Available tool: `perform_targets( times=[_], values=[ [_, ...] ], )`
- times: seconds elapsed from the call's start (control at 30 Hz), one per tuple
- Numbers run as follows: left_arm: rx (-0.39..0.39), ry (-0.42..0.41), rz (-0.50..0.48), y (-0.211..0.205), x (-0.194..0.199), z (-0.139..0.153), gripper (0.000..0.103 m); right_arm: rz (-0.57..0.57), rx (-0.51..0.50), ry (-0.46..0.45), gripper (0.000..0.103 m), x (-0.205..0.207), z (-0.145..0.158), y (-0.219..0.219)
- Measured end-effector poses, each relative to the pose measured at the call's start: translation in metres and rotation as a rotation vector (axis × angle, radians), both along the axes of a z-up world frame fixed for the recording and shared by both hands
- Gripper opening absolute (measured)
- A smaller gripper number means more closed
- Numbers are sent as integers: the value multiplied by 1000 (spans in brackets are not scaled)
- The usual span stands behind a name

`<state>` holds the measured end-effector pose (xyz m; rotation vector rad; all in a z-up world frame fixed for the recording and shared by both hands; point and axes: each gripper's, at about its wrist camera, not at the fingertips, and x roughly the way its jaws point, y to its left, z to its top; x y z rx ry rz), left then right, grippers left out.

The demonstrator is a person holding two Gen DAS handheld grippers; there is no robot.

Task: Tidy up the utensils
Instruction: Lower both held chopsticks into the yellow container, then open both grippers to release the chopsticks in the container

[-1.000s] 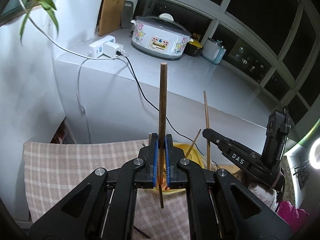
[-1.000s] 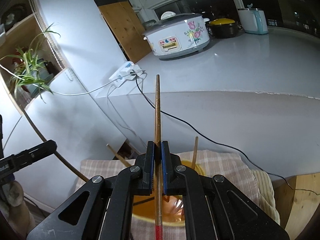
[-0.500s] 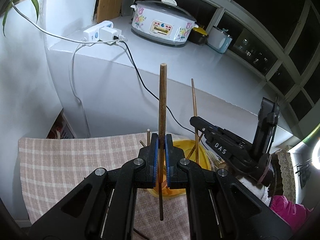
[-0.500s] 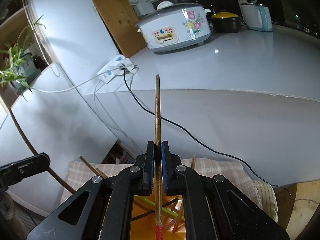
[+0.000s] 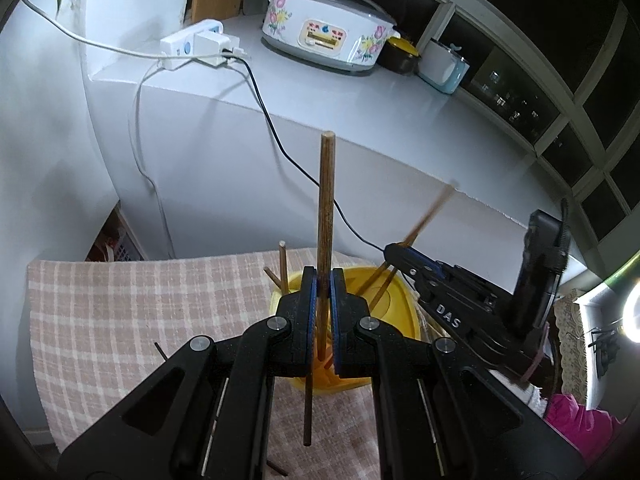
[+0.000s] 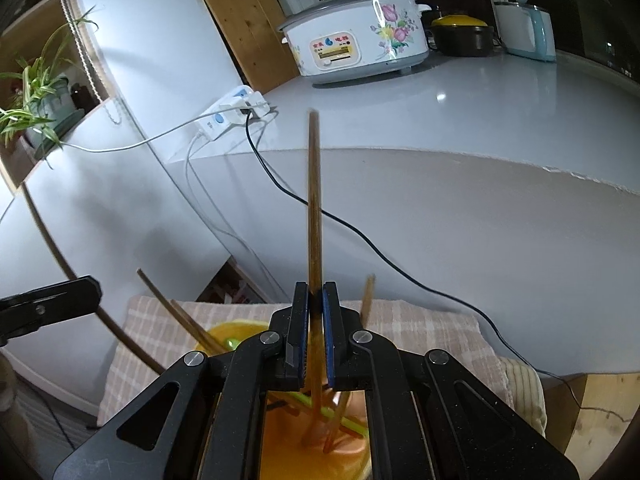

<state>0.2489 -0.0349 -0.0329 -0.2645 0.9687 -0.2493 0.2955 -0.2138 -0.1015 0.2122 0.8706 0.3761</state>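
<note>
The left hand-held gripper stands narrow around a dark wooden chopstick; a sliver of space shows beside each blue pad, so whether it grips the stick I cannot tell. That stick stands upright, its lower end hanging in front of the yellow cup on the checked cloth.

The left view alone shows the right hand-held gripper entering from 3 o'clock, a blurred chopstick slanting from it toward 1 o'clock, and more sticks leaning at the cup's 11 o'clock rim.

The right view alone looks down into the cup: the right hand-held gripper has its pads slightly apart around that brown chopstick, whose blurred lower end reaches the cup's inside among green and brown sticks. At 9 o'clock the left gripper's tip shows.
</note>
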Motion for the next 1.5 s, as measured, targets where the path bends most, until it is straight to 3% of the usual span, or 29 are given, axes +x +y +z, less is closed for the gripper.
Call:
perform_targets(
  times=[0.37, 0.5, 0.73, 0.87, 0.97, 1.23, 1.5],
  values=[
    [13, 44, -14, -2, -6, -14, 4, -13, 18, 55, 7, -28, 1, -8],
    [15, 40, -19, 0, -13, -10, 14, -22, 24, 72, 7, -36, 4, -8],
    [16, 12, -25, 7, -24, 2, 14, -41, 14, 77, 9, -48, 13, -6],
    [16, -16, -20, 16, -31, 13, 14, -64, 16, 68, 27, -55, 19, -5],
    [21, -40, -16, 24, -35, 21, 14, -68, 10, 52, 28, -57, 26, -3],
    [38, -104, 66, 52, -53, 37, 14, -21, -13, 27, 29, -68, 41, 6],
    [42, -110, 136, 74, -72, 36, 14, 40, -47, 16, 30, -86, 49, 14]
  ],
)
